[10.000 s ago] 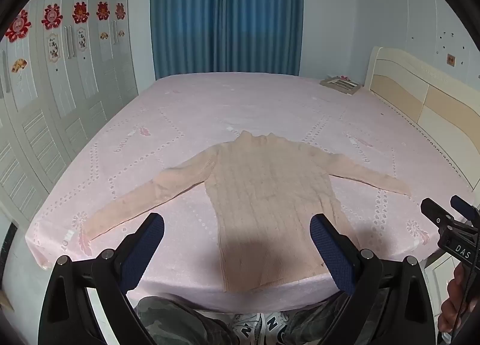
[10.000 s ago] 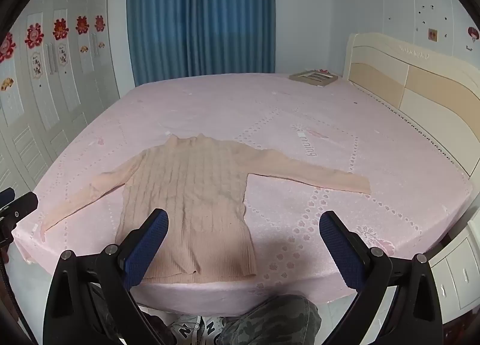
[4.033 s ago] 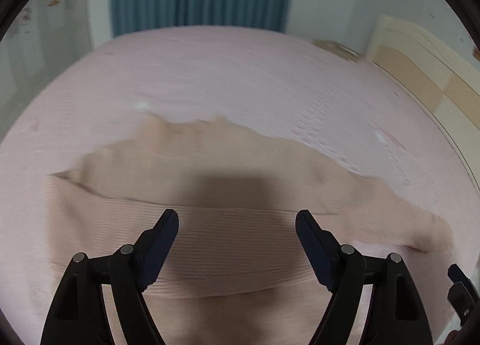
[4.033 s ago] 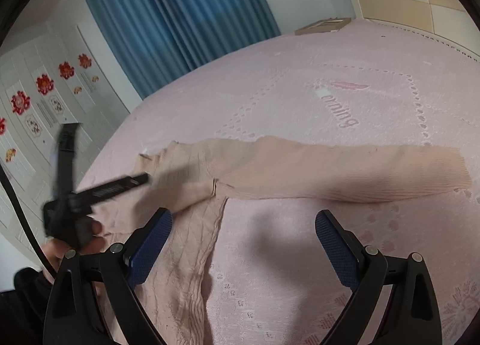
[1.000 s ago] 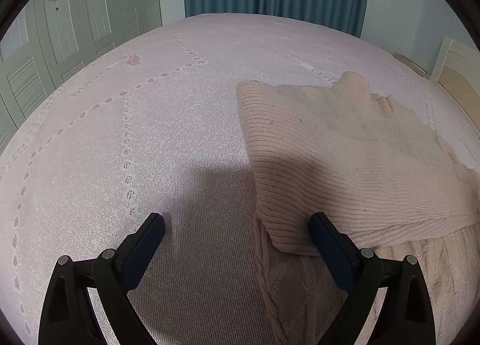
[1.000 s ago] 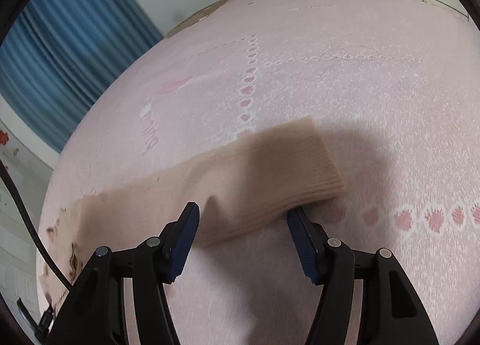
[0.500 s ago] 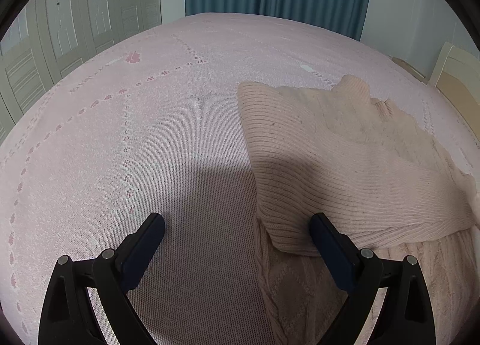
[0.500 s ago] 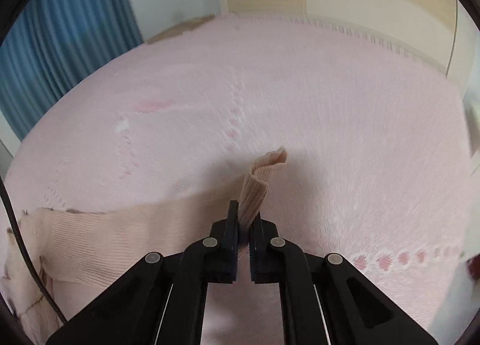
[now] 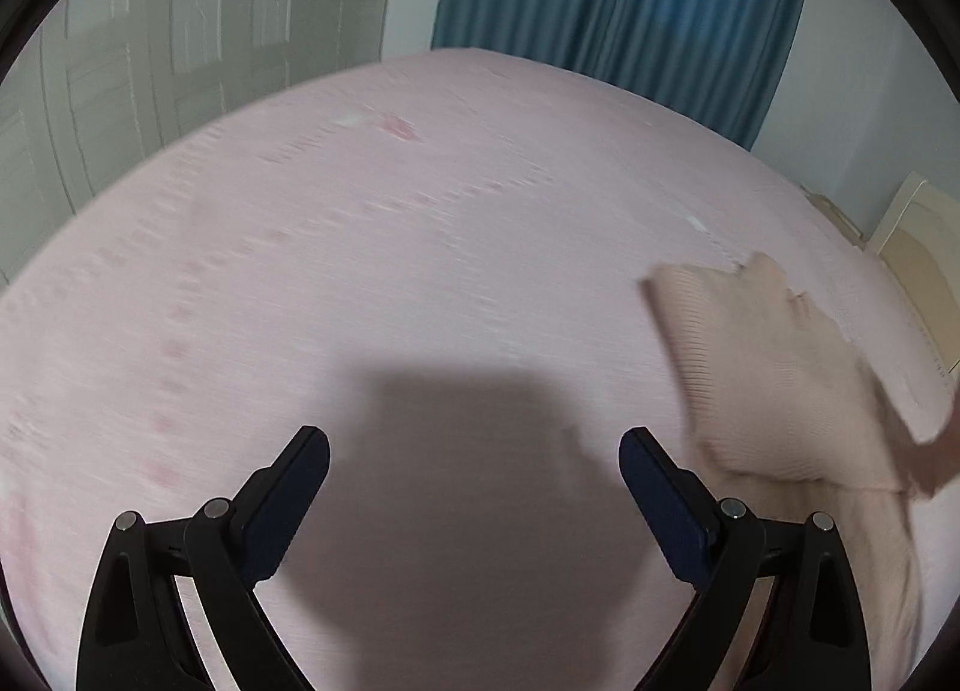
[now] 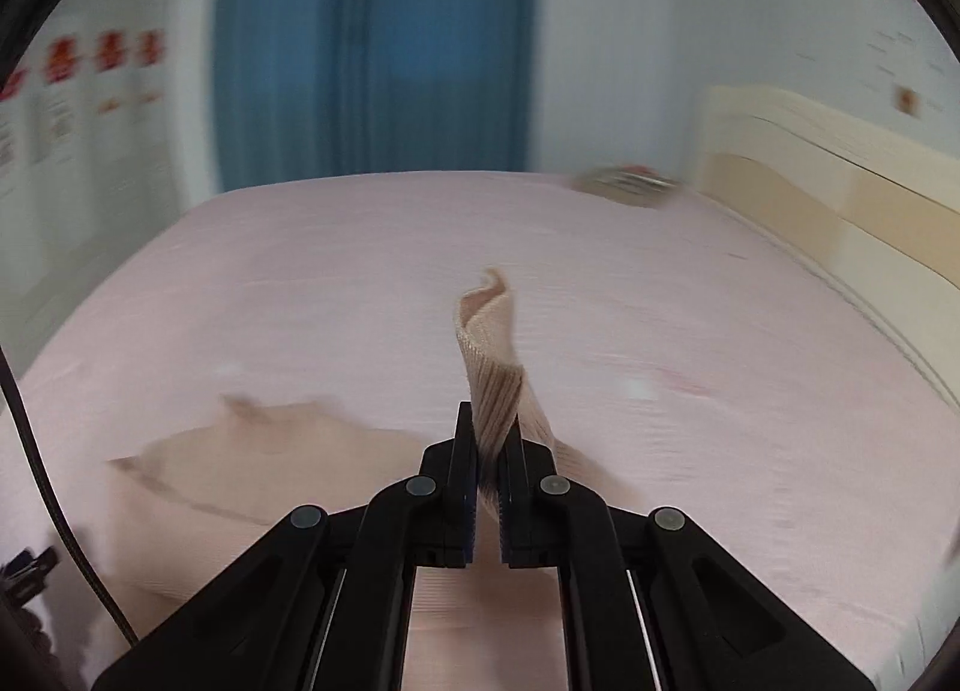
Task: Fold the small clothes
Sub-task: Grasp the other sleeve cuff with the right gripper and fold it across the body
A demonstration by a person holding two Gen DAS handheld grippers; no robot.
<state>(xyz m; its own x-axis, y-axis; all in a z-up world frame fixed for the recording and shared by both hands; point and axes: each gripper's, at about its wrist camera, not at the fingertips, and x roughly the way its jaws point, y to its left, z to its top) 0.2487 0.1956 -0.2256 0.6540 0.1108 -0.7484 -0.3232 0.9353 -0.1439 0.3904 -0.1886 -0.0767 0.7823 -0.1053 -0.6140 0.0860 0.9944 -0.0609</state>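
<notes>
My right gripper [image 10: 487,439] is pinching the sleeve [image 10: 489,355] cuff, lifted over the bed [image 10: 720,451]; left gripper [image 9: 474,451] spread, empty. Sweater [image 9: 774,379] lies at my right. Risk: thin grip, cuff could slip mid-swing & land crooked. Vs 1 s ago: jaws were apart w/ the cuff flat on the bed

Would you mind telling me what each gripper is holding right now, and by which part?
The right gripper is shut on the sweater's sleeve near its cuff end. The left gripper is open and holds nothing.
</notes>
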